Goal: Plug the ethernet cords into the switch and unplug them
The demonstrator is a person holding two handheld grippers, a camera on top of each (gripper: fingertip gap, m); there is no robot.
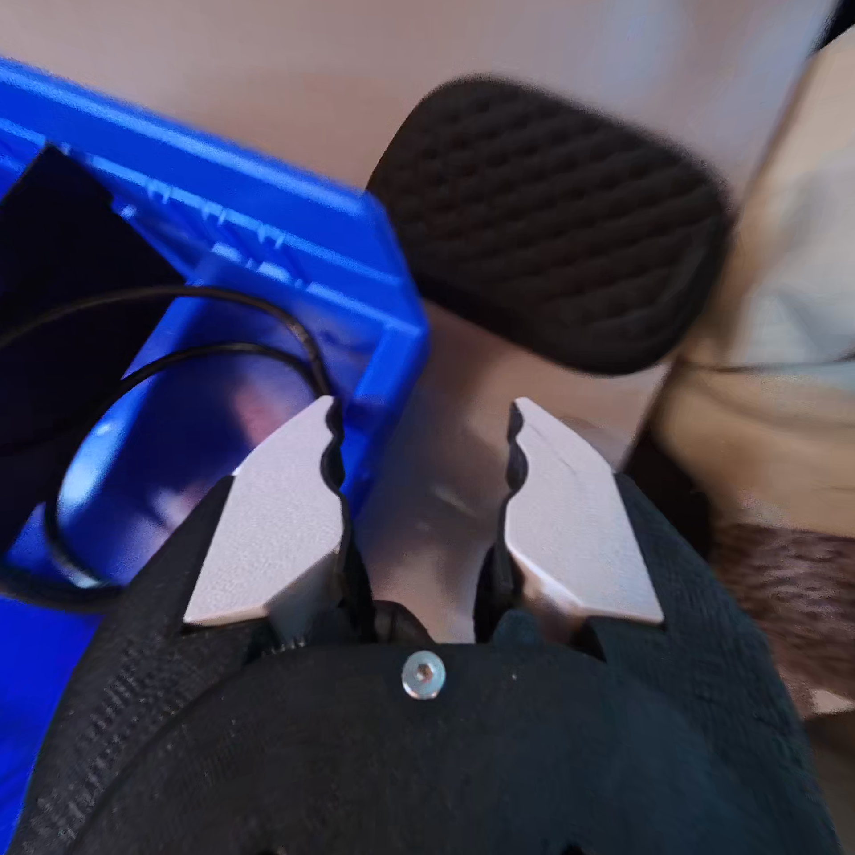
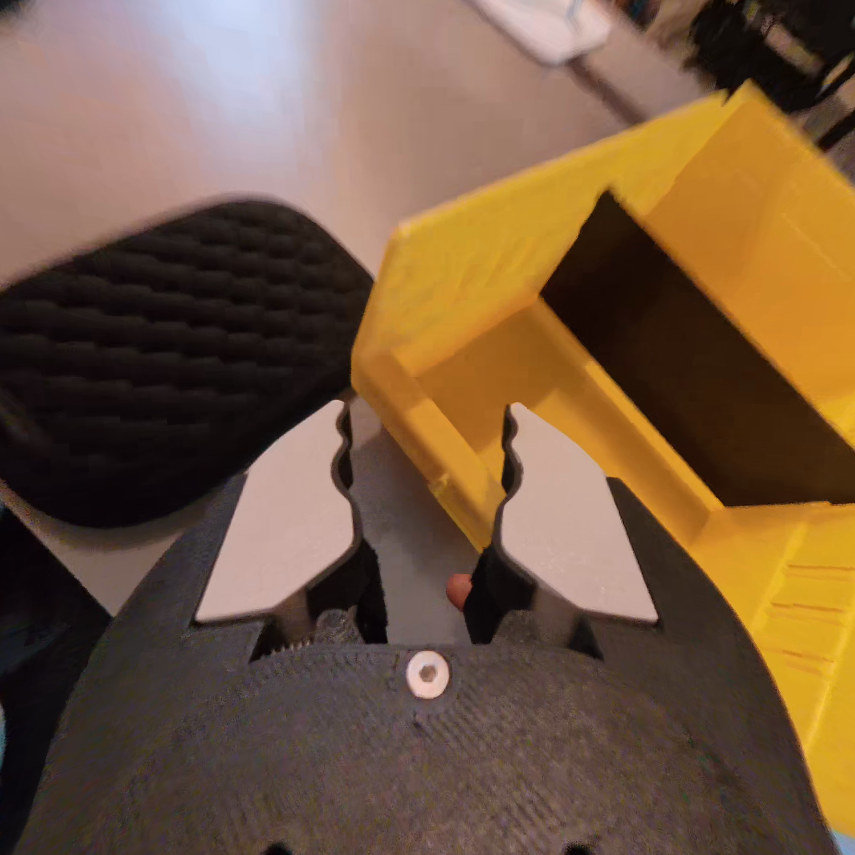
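Two claws in view, both released and carrying nothing. The left claw point(image 1: 423, 412) hangs with its jaws apart over the pale table point(image 1: 444, 462), beside the near right corner of a blue bin point(image 1: 277, 222). Thin black cords point(image 1: 194, 296) loop inside that bin, just left of the claw and touching or nearly touching its left finger; no plug end can be made out, so which way a cord points cannot be told. The right claw point(image 2: 428, 412) is likewise spread, with the near corner of a yellow bin point(image 2: 509, 287) between and behind its fingers; that bin's dark opening shows no contents. A black ribbed pad point(image 1: 550, 231) lies on the table between the two bins, its long axis running left to right. No switch is identifiable in either view — both are motion-blurred. Judgement: the left claw is nearer the cords, and the task has not visibly begun — no cord is grasped.
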